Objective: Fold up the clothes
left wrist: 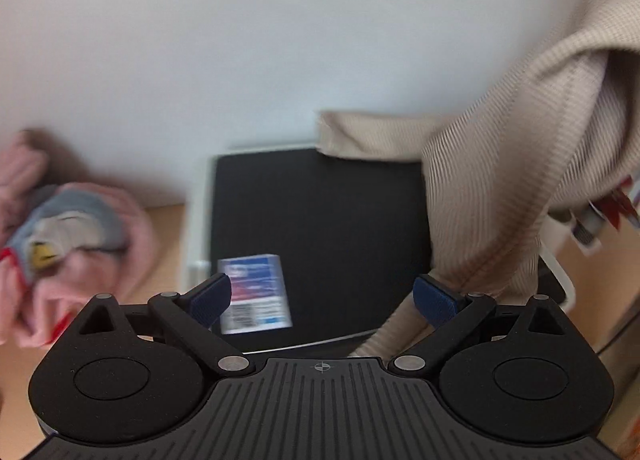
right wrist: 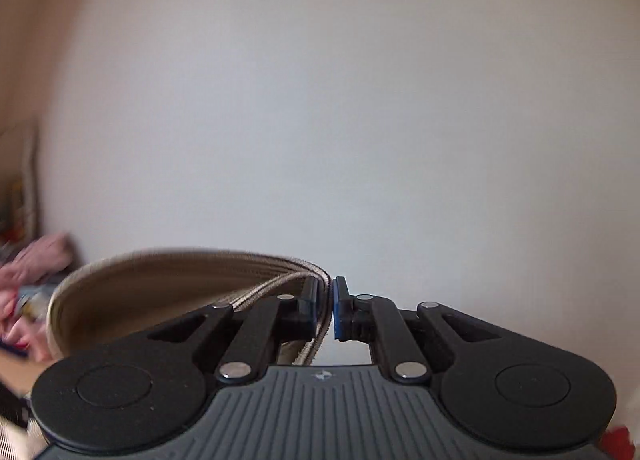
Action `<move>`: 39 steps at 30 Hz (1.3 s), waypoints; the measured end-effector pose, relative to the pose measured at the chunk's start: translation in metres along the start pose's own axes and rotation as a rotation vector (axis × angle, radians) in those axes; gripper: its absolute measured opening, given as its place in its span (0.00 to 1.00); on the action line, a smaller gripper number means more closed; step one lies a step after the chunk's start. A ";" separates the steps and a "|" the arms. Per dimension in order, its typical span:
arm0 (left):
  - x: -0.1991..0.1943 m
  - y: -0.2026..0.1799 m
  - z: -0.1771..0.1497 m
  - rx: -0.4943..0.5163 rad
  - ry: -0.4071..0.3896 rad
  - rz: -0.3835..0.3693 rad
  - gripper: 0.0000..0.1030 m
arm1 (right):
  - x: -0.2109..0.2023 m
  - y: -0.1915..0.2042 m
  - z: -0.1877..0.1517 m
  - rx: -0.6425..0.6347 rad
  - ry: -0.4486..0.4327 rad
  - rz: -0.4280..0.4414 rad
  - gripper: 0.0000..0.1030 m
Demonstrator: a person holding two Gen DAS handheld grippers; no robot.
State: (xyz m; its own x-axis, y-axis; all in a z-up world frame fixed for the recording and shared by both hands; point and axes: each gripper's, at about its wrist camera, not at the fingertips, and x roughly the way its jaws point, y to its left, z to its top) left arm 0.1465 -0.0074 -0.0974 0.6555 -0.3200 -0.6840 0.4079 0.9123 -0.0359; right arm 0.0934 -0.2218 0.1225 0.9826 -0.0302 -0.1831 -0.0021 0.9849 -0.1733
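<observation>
A beige ribbed garment [left wrist: 500,164] hangs down at the right of the left wrist view, draping over a black pad. My left gripper [left wrist: 322,300] stands open, its blue pads wide apart; the cloth brushes past the right pad [left wrist: 434,300] but nothing sits between them. In the right wrist view my right gripper [right wrist: 329,308] is shut on the hem of the same beige garment [right wrist: 168,280], which curves away to the left from the pinched edge. The gripper faces a plain white wall.
A black pad [left wrist: 320,220] with a white rim lies on a wooden table [left wrist: 164,244], a blue-and-white card [left wrist: 256,292] on it. A pile of pink and grey clothes [left wrist: 60,236] sits at the left, pink clothes [right wrist: 28,276] showing too at the right wrist view's left edge.
</observation>
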 end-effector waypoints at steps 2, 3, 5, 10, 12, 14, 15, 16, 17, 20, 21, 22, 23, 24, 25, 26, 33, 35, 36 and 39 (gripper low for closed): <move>0.018 -0.023 -0.001 0.053 0.027 -0.045 0.97 | -0.015 -0.023 -0.002 0.064 -0.021 -0.095 0.00; 0.023 -0.034 -0.001 0.070 0.033 -0.084 0.97 | -0.023 -0.033 -0.003 0.090 -0.029 -0.138 0.00; 0.029 -0.056 -0.002 0.095 0.026 -0.196 0.97 | -0.038 -0.053 -0.004 0.168 -0.045 -0.157 0.00; 0.053 -0.103 -0.012 0.229 -0.056 -0.124 0.96 | -0.024 -0.056 -0.026 0.265 0.084 -0.071 0.01; 0.062 -0.108 -0.013 0.243 -0.053 -0.084 0.84 | -0.003 -0.045 -0.047 0.274 0.185 -0.004 0.06; 0.067 -0.100 -0.009 0.210 -0.032 -0.042 0.74 | 0.015 -0.032 -0.074 0.265 0.291 0.063 0.33; 0.066 -0.094 -0.006 0.192 -0.028 -0.014 0.73 | 0.020 -0.026 -0.089 0.250 0.335 0.063 0.49; 0.068 -0.087 -0.004 0.166 -0.017 0.014 0.73 | 0.022 -0.024 -0.105 0.257 0.375 0.063 0.50; 0.070 -0.079 -0.002 0.130 -0.001 0.022 0.73 | 0.024 -0.023 -0.120 0.264 0.414 0.064 0.50; 0.072 -0.060 0.005 0.049 0.038 0.040 0.76 | 0.016 -0.047 -0.177 0.540 0.511 0.072 0.51; 0.071 -0.057 0.008 0.038 0.045 0.042 0.77 | 0.012 -0.055 -0.199 0.668 0.539 0.072 0.51; 0.068 -0.052 0.014 0.035 0.045 0.042 0.80 | 0.004 -0.057 -0.219 0.797 0.543 0.075 0.54; 0.066 -0.051 0.019 0.026 0.043 0.035 0.82 | -0.007 -0.069 -0.236 0.943 0.537 0.076 0.54; 0.064 -0.050 0.024 0.009 0.043 0.018 0.84 | -0.020 -0.078 -0.256 1.098 0.531 0.067 0.55; 0.063 -0.049 0.030 -0.014 0.044 -0.003 0.87 | -0.032 -0.087 -0.272 1.226 0.533 0.056 0.56; 0.063 -0.049 0.034 -0.039 0.049 -0.027 0.89 | -0.046 -0.093 -0.292 1.362 0.539 0.041 0.56; 0.064 -0.061 0.058 -0.081 0.099 -0.130 0.91 | -0.108 -0.072 -0.431 2.177 0.487 0.065 0.72; 0.062 -0.069 0.057 -0.054 0.103 -0.122 0.91 | -0.089 -0.057 -0.454 2.319 0.421 0.135 0.72; 0.058 -0.070 0.055 -0.043 0.103 -0.124 0.91 | -0.075 -0.055 -0.457 2.336 0.388 0.173 0.72; 0.044 -0.064 0.048 -0.030 0.089 -0.101 0.91 | -0.029 -0.063 -0.434 2.196 0.380 0.199 0.71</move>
State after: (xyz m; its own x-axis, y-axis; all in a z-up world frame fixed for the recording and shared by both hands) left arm 0.1804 -0.0920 -0.0900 0.5523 -0.3883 -0.7377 0.4489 0.8842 -0.1293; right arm -0.0152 -0.3575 -0.2814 0.9250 0.3076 -0.2233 0.3451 -0.4337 0.8323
